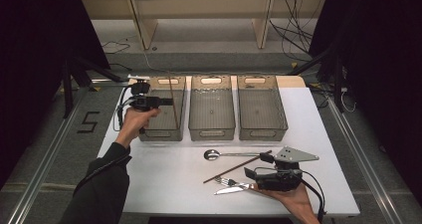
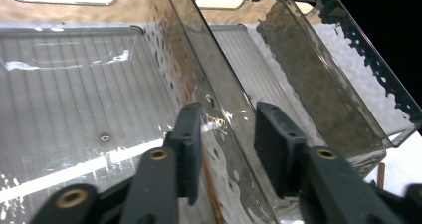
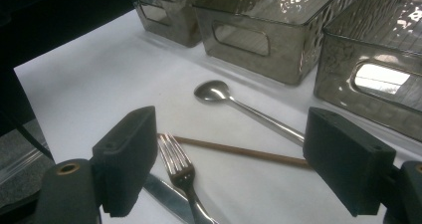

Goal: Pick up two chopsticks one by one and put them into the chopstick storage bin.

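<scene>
My left gripper [image 1: 167, 102] [image 2: 224, 127] hovers over the right side of the left clear bin [image 1: 160, 134], jaws apart. A brown chopstick [image 1: 174, 115] [image 2: 211, 191] leans along that bin's right wall, low between the jaws with neither pad pressing it. My right gripper [image 1: 257, 166] [image 3: 234, 134] rests near the table's front edge, open wide. Before it lie a fork [image 1: 225, 181] [image 3: 178, 168], a knife [image 1: 230, 189] [image 3: 166, 196], a second chopstick [image 1: 234, 168] [image 3: 239, 151] and a spoon [image 1: 214, 155] [image 3: 219, 92].
Three clear bins stand in a row at the back of the white table [image 1: 164, 174]: the left one, a middle bin [image 1: 211, 133] [image 3: 259, 40] and a right bin [image 1: 262, 133] [image 3: 378, 79]. Beyond the table are cables and a shelf frame.
</scene>
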A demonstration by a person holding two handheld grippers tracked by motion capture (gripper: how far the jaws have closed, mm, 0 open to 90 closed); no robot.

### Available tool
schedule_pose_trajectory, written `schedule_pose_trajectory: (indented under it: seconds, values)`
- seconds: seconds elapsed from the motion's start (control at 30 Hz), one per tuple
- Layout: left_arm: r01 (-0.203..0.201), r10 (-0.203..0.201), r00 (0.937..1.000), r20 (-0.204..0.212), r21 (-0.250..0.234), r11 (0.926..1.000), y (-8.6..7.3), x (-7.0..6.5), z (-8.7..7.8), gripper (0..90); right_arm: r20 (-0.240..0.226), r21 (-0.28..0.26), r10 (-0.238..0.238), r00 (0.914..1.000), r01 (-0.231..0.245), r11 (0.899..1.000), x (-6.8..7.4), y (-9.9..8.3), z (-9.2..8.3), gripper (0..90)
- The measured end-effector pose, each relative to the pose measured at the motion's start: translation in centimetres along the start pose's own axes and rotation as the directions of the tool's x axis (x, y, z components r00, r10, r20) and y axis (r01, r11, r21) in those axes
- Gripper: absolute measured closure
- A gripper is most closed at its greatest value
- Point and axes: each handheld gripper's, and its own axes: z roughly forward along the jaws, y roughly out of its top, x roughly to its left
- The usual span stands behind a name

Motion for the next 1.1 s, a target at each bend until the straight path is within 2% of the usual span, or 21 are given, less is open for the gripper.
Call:
schedule_pose_trajectory:
  seconds: [0.2, 0.3, 0.43, 0.53, 0.7, 0.77, 0.9, 0.97, 1.1]
  values:
    - [0.015, -0.015, 0.9986, -0.051, -0.002, 0.9999, 0.0, -0.1, -0.4, 36.9, 0.000, -0.002, 0.002, 1.0000, -0.002, 1.000, 0.0, 0.0, -0.1, 22.4]
    - [0.010, -0.010, 0.9985, -0.054, -0.003, 0.9999, 0.0, -0.3, -0.7, 31.2, 0.000, -0.002, 0.000, 1.0000, 0.000, 1.000, 0.0, 0.1, -0.1, 22.4]
    - [-0.010, 0.009, 0.9988, -0.047, -0.017, 0.9998, -0.2, -1.1, -1.3, 27.3, 0.002, 0.001, 0.001, 1.0000, -0.001, 1.000, -0.1, 0.1, -0.1, 22.4]
    - [-0.033, 0.032, 0.9992, -0.025, -0.030, 0.9990, -0.7, -2.0, -2.1, 25.9, 0.005, 0.002, 0.000, 1.0000, 0.000, 1.000, -0.2, 0.1, -0.2, 22.4]
    - [-0.071, 0.071, 0.9974, 0.008, -0.056, 0.9959, -2.2, -3.6, -3.2, 23.7, 0.009, 0.006, -0.012, 0.9999, 0.011, 1.000, -0.6, 0.5, -0.5, 22.9]
    - [-0.072, 0.075, 0.9967, 0.031, -0.079, 0.9942, -3.1, -4.1, -3.7, 23.0, 0.013, 0.012, -0.020, 0.9997, 0.019, 1.000, -0.8, 0.7, -0.5, 23.2]
    - [-0.056, 0.064, 0.9958, 0.066, -0.116, 0.9917, -4.8, -4.9, -4.1, 21.9, 0.002, 0.073, -0.046, 0.9989, 0.046, 0.996, -1.3, 1.4, 0.1, 23.1]
    - [-0.072, 0.081, 0.9943, 0.069, -0.116, 0.9906, -5.8, -5.2, -4.2, 21.0, -0.010, 0.110, -0.068, 0.9977, 0.068, 0.992, -1.6, 1.8, 0.5, 23.2]
    - [-0.079, 0.090, 0.9927, 0.080, -0.125, 0.9890, -7.3, -5.6, -4.3, 20.0, -0.006, 0.156, -0.105, 0.9945, 0.104, 0.982, -2.0, 2.6, 1.3, 24.1]
